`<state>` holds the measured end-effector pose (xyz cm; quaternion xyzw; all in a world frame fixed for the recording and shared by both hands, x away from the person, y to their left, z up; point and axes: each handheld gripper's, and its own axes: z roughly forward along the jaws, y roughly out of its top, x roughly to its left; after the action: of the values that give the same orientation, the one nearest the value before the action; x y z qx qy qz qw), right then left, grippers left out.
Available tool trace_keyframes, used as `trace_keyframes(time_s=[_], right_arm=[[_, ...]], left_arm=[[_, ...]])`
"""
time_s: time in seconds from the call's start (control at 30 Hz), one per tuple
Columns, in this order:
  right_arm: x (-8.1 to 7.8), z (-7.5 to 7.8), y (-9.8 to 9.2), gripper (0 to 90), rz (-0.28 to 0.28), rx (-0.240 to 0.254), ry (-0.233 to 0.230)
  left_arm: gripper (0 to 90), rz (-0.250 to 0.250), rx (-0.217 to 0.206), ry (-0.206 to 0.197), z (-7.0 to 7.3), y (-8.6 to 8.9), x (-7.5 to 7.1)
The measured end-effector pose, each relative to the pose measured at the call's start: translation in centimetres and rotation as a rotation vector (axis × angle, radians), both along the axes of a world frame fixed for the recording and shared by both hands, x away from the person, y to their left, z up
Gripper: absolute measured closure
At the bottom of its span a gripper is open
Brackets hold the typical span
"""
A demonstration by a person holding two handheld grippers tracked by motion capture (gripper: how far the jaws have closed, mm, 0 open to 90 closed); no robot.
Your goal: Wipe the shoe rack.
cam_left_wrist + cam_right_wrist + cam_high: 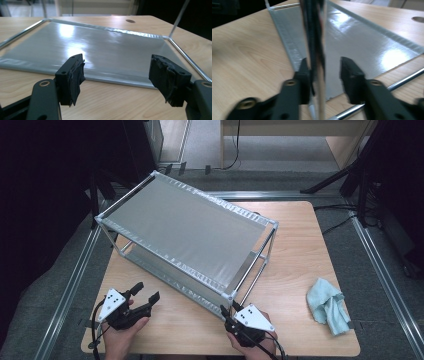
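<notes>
Rack [185,227] of thin metal rods with two grey sheet shelves is standing across the middle of the table [300,265], looking light but wide, slick and prone to tipping or twisting, so the corner posts seem the soundest hold. Right gripper [231,311] is straddling the near corner post [315,50], jaws apart with one pad touching it. Left gripper [145,292] is hanging open and empty just beside the rack's near edge; a blue cloth [327,306] is lying well apart.

1. High view: fixed above the near table [300,250] edge, facing forward and down.
2. Left gripper view: low, close, facing the shelf rack's [105,50] lower shelf.
3. Right gripper view: very close to the rack's corner post [315,50].
4. All three share the rack.
</notes>
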<state>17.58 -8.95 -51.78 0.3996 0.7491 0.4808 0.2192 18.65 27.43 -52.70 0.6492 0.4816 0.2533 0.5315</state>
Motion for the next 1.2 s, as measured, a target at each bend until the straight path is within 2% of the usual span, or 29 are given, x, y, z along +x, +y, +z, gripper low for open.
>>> trace_keyframes(time_s=[0.07, 0.17, 0.2, 0.23, 0.4, 0.47, 0.6, 0.67, 0.77, 0.83, 0.97, 1.0, 1.03, 1.13, 1.2], right_arm=[[0.1, 0.0, -0.6, 79.0, -0.014, -0.010, -0.005], [0.2, 0.0, -2.1, 79.0, -0.055, 0.007, 0.000], [0.2, 0.0, -3.1, 79.1, -0.090, -0.001, -0.004], [0.2, 0.0, -3.1, 79.1, -0.090, -0.001, -0.004], [0.0, 0.3, -6.5, 78.3, -0.177, 0.023, 0.020], [-0.1, 0.4, -7.5, 77.9, -0.193, 0.037, 0.039], [-0.6, 0.6, -8.8, 78.0, -0.218, 0.044, 0.042], [-0.9, 0.6, -9.4, 78.0, -0.229, 0.035, 0.044], [-1.4, 0.6, -10.0, 78.0, -0.225, 0.036, 0.046], [-1.6, 0.7, -10.3, 78.0, -0.226, 0.039, 0.054], [-1.9, 0.8, -10.8, 78.1, -0.212, 0.034, 0.052], [-2.0, 0.8, -10.9, 78.2, -0.210, 0.033, 0.053], [-2.0, 0.9, -11.0, 78.1, -0.215, 0.038, 0.055], [-1.6, 1.5, -11.0, 78.2, -0.241, 0.046, 0.061], [-1.2, 2.0, -10.9, 78.7, -0.244, 0.035, 0.043]], left_arm=[[28.1, 0.016, -0.004, -0.003, 0.0, 0.5, 0.1], [28.4, 0.042, 0.019, 0.002, 0.1, 1.3, 0.4], [28.7, 0.055, 0.020, 0.005, 0.1, 1.5, 0.6], [28.7, 0.072, 0.012, 0.010, 0.1, 1.8, 0.8], [30.5, 0.144, 0.013, 0.026, 0.1, 3.2, 1.9], [31.1, 0.180, 0.019, 0.020, 0.2, 3.8, 2.6], [32.9, 0.250, 0.015, 0.024, 0.3, 5.1, 4.6], [34.1, 0.275, -0.004, 0.020, 0.3, 5.6, 5.6], [38.8, 0.263, -0.015, 0.020, 0.3, 5.7, 7.0], [43.7, 0.248, 0.004, 0.018, 0.2, 5.4, 7.6], [63.7, 0.204, 0.035, 0.034, 0.0, 4.8, 8.4], [73.1, 0.201, 0.051, 0.044, -0.1, 4.7, 8.3], [77.8, 0.195, 0.051, 0.038, 0.0, 4.7, 8.2], [78.7, 0.196, 0.048, 0.018, 0.5, 5.0, 7.1], [78.7, 0.196, 0.037, 0.014, 0.8, 5.3, 6.1]])
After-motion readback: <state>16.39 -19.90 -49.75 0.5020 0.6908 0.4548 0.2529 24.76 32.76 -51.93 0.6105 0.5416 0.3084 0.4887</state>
